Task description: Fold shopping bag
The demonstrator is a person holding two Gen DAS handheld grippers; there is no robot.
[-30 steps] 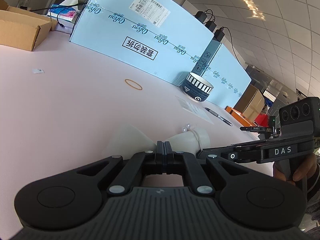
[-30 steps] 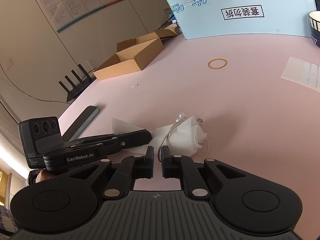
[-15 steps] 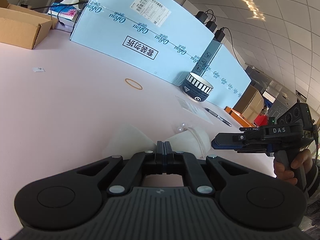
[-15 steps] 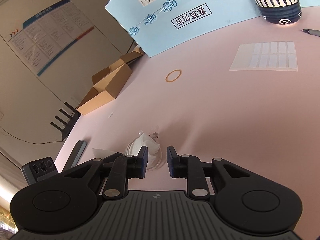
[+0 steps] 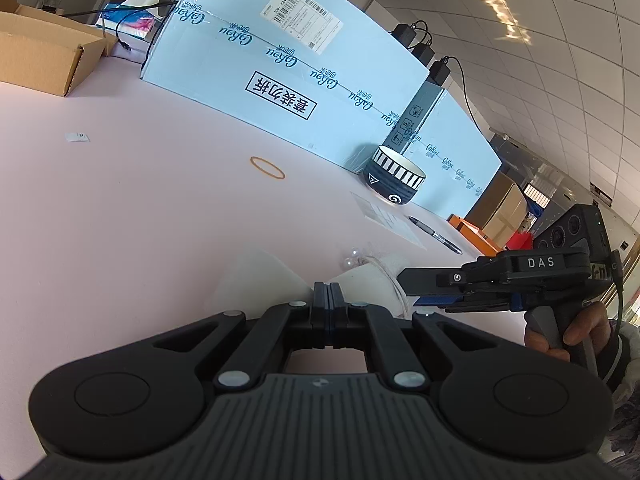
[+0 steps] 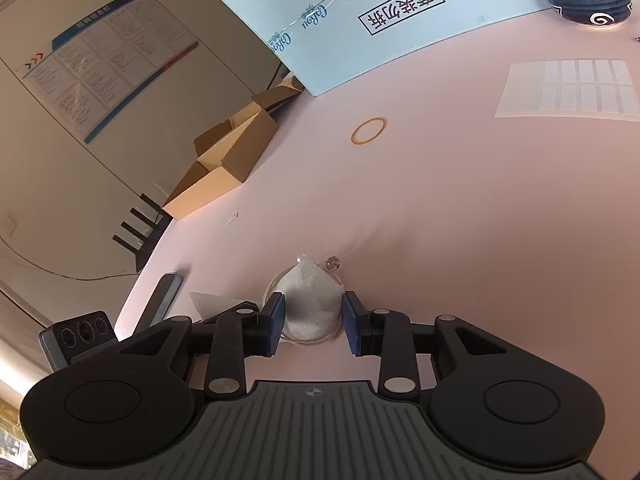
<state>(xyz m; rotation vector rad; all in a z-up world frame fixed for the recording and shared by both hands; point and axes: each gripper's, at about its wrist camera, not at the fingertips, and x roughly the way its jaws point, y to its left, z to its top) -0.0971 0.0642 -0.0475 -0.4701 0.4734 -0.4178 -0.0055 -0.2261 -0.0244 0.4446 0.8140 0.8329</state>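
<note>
The shopping bag [image 6: 310, 296] is a small white translucent pouch with a clear cord handle and beads [image 6: 333, 264], lying on the pink table [image 6: 440, 220]. My left gripper [image 5: 330, 292] is shut on the bag's middle, and white bag material [image 5: 272, 276] spreads out on both sides of its tips. My right gripper [image 6: 313, 316] straddles the bag's bunched end; its jaws are opening and the blue pads [image 6: 276, 320] stand beside the bag without pressing it. In the left wrist view the right gripper [image 5: 408, 290] comes in from the right, held by a hand [image 5: 576, 332].
An orange rubber band [image 6: 369, 130], a sheet of labels [image 6: 568, 90], a striped dark bowl [image 5: 394, 180] and a pen [image 5: 434, 236] lie further out. A big blue carton [image 5: 280, 72] walls the back. An open cardboard box [image 6: 224, 168] and a phone [image 6: 160, 300] sit at the left.
The right gripper rolled and shifted over the bag's bunched end, and its jaws widened from nearly shut. The left gripper stayed still and shut.
</note>
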